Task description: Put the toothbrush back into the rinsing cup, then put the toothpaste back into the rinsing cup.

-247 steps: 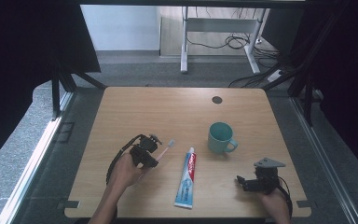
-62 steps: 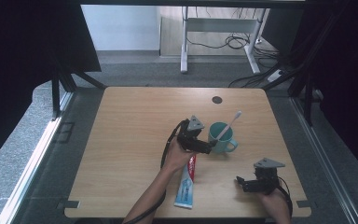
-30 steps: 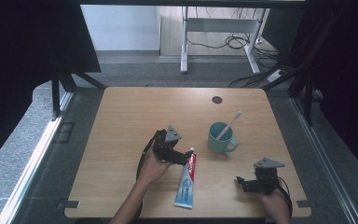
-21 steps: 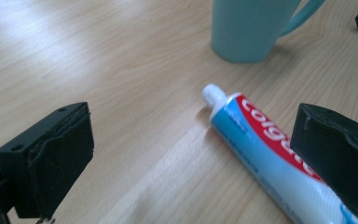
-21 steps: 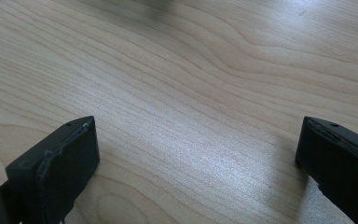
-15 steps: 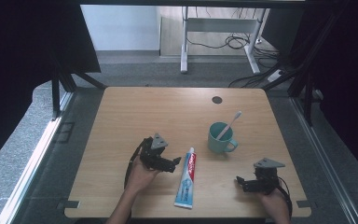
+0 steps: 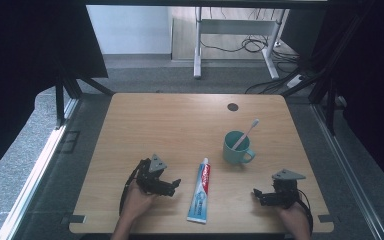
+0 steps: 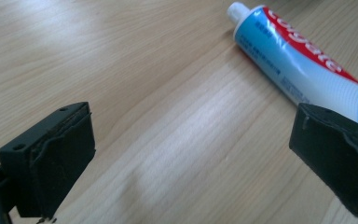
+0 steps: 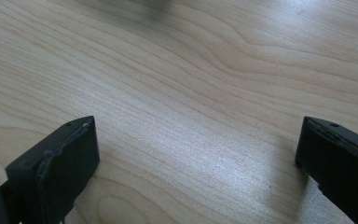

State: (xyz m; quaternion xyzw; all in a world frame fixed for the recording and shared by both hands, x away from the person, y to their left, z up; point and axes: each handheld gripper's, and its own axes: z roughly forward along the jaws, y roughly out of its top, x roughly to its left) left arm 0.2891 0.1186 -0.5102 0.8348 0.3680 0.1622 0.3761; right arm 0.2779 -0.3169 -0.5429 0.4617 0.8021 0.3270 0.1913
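Left gripper (image 7: 172, 184): jaws wide, empty, beside white-and-blue toothpaste tube (image 7: 200, 191) on wooden bench (image 7: 180, 125). Step: approaching tube. Next: straddle, close. Right gripper (image 7: 258, 195): open, empty, idle.

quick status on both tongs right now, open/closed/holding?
Left tongs: open, holding nothing, jaws wide beside the toothpaste tube.
Right tongs: open, holding nothing, bare table between the jaws.
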